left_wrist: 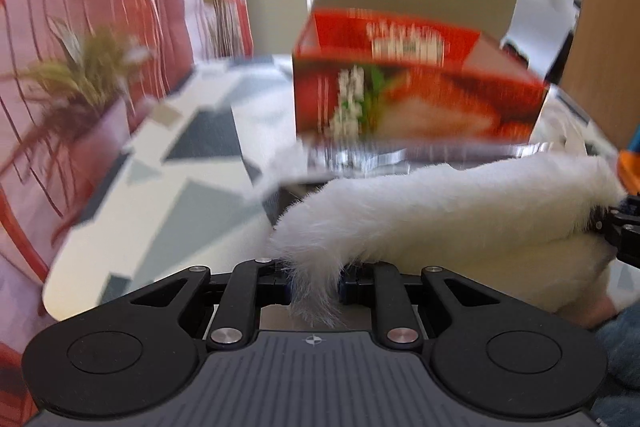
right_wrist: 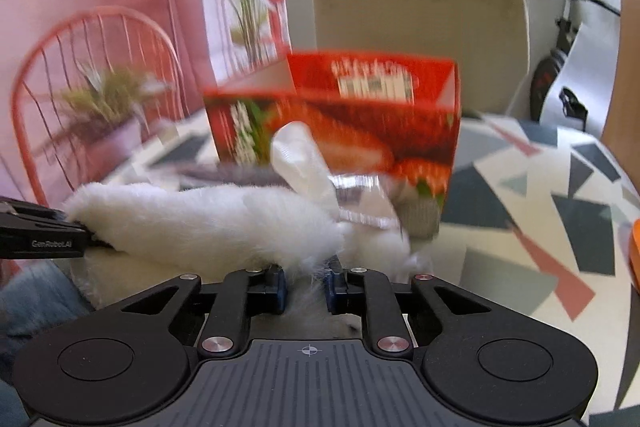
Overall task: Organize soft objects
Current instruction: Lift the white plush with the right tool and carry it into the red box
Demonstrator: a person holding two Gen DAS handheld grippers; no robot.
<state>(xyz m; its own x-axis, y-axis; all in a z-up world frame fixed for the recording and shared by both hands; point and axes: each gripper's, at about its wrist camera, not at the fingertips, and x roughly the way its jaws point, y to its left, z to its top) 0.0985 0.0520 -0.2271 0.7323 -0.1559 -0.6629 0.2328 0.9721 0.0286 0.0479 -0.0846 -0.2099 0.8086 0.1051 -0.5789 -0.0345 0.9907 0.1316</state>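
Both wrist views low, close, facing red box (left_wrist: 416, 79) (right_wrist: 336, 115) (shared), table behind

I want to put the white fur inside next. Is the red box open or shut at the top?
Open. The red box shows its inner back wall with a label under the rim, and no lid covers it.

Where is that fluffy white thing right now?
The fluffy white fabric stretches between the left hand-held gripper and the right hand-held gripper, just in front of the red box.
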